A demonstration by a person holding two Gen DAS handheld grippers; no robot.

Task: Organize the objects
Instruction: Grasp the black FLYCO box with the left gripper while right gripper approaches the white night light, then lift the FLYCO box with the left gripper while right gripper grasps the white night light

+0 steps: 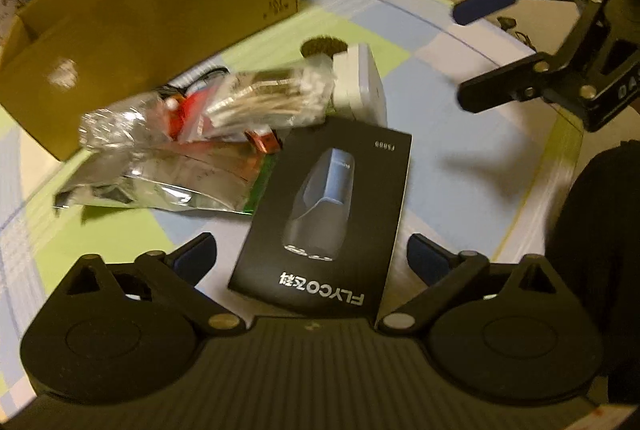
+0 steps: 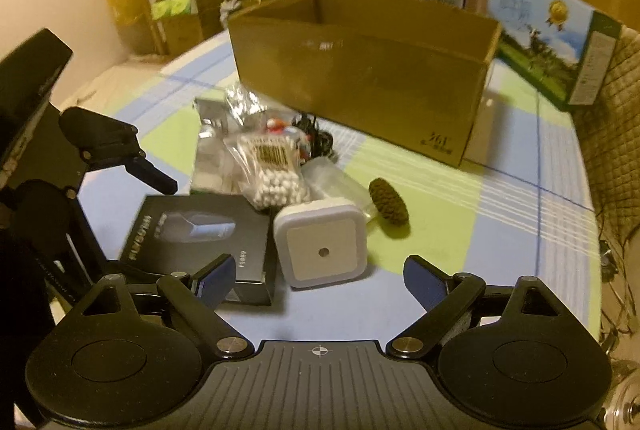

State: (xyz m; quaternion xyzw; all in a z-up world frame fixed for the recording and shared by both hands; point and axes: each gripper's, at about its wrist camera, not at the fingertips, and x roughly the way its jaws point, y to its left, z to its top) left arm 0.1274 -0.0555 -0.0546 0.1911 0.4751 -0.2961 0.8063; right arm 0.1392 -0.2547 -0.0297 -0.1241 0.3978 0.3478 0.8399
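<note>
Hovering over the pile, nothing picked up yet. My left gripper point(image 1: 312, 254) is spread wide and empty, the flat black cardboard shaver box with the FLYCO print point(image 1: 324, 214) lying between and just ahead of its fingertips. My right gripper point(image 2: 318, 276) is likewise released and empty, with the white rounded-square plastic night light point(image 2: 324, 250) just ahead of it.

Step in hand, as I judge it: choosing a first item, the open brown corrugated cardboard carton point(image 2: 360, 78) beyond being the likely destination.

Shaver box: lies flat on the checked blue, green and white tablecloth point(image 2: 460, 214). Long axis runs away from my left gripper, leaning slightly right; logo end nearest me, print upside down. The near short edge sits inside the open fingers, so next move calls for lowering and closing across the width, or tilting to catch an edge, since it lies flush.

Night light: square face with a small dark dot turned up toward my right camera, its near end touching or just beside the black box.

Farther on: clear plastic bag of white-tipped cotton swabs point(image 2: 272, 166), long axis roughly toward the carton; crumpled silver foil pouch point(image 1: 160, 178) under it; dark brown bristly oval brush point(image 2: 390, 204) to the right, apart from the pile.

Farthest: carton, open top, well apart from both grippers.
</note>
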